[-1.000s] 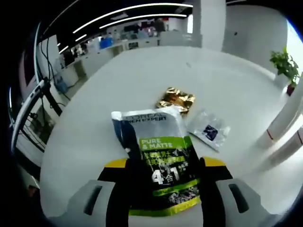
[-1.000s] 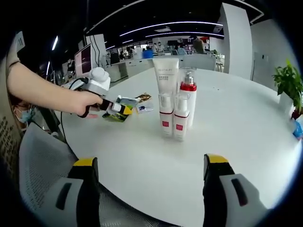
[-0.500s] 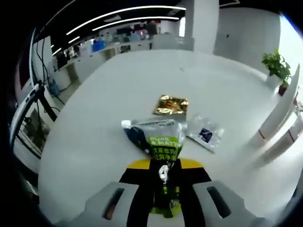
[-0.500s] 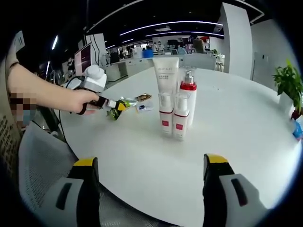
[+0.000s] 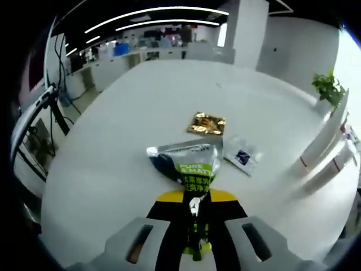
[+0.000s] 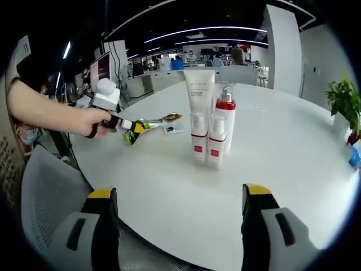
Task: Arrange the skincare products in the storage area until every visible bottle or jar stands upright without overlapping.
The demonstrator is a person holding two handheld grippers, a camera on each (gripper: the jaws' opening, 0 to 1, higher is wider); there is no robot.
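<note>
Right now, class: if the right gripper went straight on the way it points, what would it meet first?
Probably the small red-banded pump bottles standing ahead of the open right gripper; depth across the white table is unclear.

White round table (image 5: 141, 107) in an open office. Potted plant (image 6: 343, 101) at the far side, beside a white pillar (image 6: 280, 48). Monitor (image 6: 99, 70) and desks behind — ceiling light strips (image 5: 158, 11) overhead. Grey mesh chair back (image 6: 48, 197) near the table edge.

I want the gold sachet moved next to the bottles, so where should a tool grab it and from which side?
The gold sachet lies flat on the white table, so probably pinch a thin edge. Its near edge faces the green pouch; come low from its open left side, away from the clear sachet.
</note>
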